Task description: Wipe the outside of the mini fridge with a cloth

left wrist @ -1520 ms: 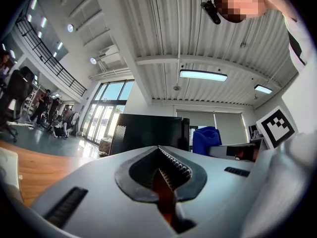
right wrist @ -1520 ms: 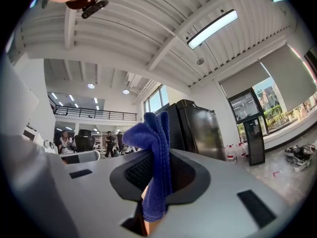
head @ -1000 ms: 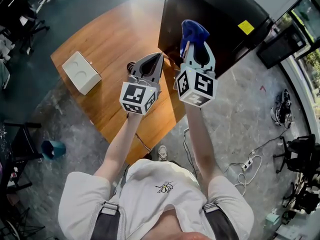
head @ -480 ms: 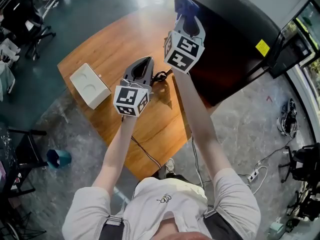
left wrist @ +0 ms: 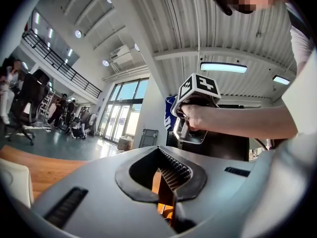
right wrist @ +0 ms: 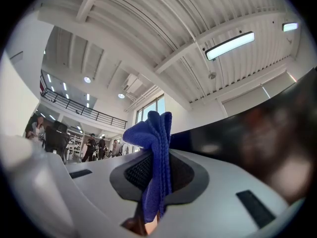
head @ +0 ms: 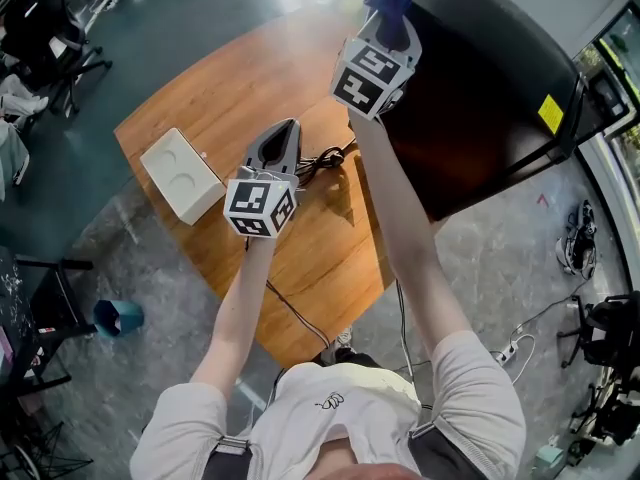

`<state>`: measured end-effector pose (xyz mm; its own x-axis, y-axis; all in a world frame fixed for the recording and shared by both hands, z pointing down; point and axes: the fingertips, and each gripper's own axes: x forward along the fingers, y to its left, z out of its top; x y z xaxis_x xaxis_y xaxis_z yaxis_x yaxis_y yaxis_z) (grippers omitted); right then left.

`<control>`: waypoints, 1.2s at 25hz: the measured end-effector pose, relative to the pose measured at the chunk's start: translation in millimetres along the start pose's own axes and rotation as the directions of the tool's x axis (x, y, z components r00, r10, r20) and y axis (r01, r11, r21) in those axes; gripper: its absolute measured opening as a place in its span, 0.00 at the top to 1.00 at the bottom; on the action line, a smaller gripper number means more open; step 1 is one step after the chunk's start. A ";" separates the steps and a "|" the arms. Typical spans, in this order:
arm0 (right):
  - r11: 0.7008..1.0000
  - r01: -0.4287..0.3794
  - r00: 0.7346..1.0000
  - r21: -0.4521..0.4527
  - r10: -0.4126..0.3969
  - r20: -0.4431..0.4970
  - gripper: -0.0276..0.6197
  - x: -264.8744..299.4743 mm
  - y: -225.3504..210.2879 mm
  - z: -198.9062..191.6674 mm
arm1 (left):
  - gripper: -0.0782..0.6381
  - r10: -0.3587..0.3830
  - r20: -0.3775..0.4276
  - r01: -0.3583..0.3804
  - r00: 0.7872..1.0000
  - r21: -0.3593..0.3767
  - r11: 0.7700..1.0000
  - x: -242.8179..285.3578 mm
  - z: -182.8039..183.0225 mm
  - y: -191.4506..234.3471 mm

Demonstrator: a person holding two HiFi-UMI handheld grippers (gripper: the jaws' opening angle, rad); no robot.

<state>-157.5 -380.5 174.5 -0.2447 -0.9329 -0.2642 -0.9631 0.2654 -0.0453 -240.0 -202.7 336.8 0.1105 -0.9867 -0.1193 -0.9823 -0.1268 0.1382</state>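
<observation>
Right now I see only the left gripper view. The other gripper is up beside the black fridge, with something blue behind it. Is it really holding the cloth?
Observer: Yes. In the right gripper view, the right gripper has its jaws shut on the folded blue cloth, which sticks out past the tips.
Operator: Is the cloth on the fridge already?
Observer: In the head view it is at the fridge's top corner on the table side. I cannot confirm that they touch.
Operator: Is anything lying near the left gripper?
Observer: A black cable lies on the table just right of it.
</observation>
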 end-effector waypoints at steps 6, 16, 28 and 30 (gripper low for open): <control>0.999 0.031 0.999 -0.018 -0.031 0.015 0.86 -3.4 -9.1 0.6 | 0.88 0.003 0.003 -0.003 1.000 -0.027 1.000 7.1 -4.0 -0.4; 0.984 0.172 0.985 -0.040 -0.171 0.032 0.86 -62.1 -71.3 15.7 | 0.88 -0.045 -0.006 0.044 0.999 -0.050 0.998 10.9 -8.5 -42.1; 0.958 0.264 0.964 -0.108 -0.260 0.052 0.86 -155.1 -181.7 43.7 | 0.88 -0.132 -0.034 0.131 0.991 -0.030 0.991 -3.1 -14.9 -132.2; 0.956 0.266 0.964 -0.123 -0.261 0.056 0.86 -166.7 -196.8 46.2 | 0.88 -0.142 -0.034 0.140 0.989 -0.050 0.989 -2.9 -16.9 -143.8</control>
<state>78.1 -266.0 182.9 0.0220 -0.9548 -0.2965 -0.9997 -0.0244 0.0044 -96.5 -183.3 333.8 0.2538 -0.9617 -0.1040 -0.9483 -0.2685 0.1691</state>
